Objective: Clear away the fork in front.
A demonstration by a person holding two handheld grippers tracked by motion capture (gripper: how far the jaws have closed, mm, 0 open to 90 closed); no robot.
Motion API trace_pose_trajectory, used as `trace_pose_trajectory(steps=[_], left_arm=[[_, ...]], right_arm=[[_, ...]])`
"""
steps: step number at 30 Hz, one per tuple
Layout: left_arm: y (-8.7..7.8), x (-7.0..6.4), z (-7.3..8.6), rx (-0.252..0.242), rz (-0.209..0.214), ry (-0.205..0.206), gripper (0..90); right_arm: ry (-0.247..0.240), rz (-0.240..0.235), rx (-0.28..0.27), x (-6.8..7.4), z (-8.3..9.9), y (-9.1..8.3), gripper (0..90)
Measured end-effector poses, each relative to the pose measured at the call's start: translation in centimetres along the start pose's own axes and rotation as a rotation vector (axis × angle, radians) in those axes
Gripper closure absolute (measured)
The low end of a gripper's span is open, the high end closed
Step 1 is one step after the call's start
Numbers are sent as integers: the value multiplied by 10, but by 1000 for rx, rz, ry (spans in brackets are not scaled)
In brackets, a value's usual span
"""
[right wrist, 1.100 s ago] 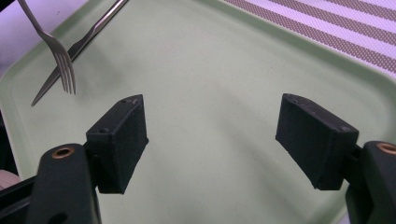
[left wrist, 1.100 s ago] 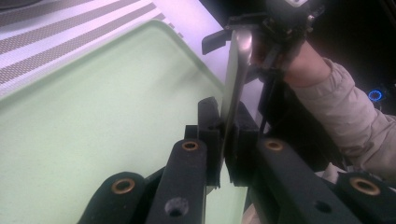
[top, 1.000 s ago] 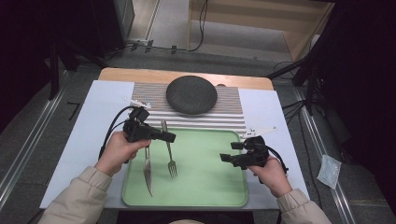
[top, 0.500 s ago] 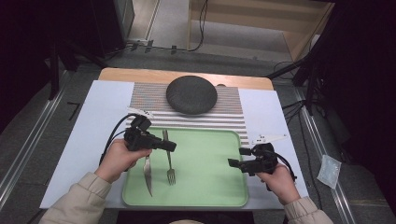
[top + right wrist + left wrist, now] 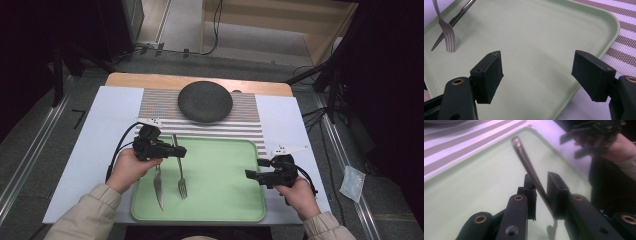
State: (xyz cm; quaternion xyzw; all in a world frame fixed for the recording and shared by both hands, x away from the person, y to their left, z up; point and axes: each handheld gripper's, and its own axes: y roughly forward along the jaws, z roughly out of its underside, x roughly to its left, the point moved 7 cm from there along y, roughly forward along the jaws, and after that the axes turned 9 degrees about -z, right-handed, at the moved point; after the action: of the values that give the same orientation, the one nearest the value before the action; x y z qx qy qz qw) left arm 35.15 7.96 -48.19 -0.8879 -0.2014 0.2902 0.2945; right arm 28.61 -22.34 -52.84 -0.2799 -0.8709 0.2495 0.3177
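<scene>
The left hand-held gripper [image 5: 180,151] has the fork [image 5: 180,170] by its handle, jaws closed on the shaft at about its middle, as the left gripper view shows, with the handle end sticking out past the pads. The fork sits over the left part of the green tray [image 5: 220,200], tines toward the person and, judging by the right gripper view, touching or just above the tray floor; a mid-handle grip like this likely keeps it from swinging when lifted. The knife [image 5: 158,186] lies flat on the tray just beside the fork, on its left. The right hand-held gripper [image 5: 250,174] hangs at the tray's right edge with jaws wide apart and nothing between them, probably waiting. A dark plate [image 5: 205,101] rests on the striped mat [image 5: 250,112] beyond the tray, a likely destination.
</scene>
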Motion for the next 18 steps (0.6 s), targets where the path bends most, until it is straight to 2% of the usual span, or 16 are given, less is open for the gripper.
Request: trace_pose_trajectory(steps=[8, 18], left_arm=[[12, 17, 5, 13, -57, -12, 717], [29, 24, 15, 22, -62, -43, 674]], right_arm=[[3, -3, 4, 0, 1, 2, 229], [6, 4, -7, -1, 0, 1, 229]])
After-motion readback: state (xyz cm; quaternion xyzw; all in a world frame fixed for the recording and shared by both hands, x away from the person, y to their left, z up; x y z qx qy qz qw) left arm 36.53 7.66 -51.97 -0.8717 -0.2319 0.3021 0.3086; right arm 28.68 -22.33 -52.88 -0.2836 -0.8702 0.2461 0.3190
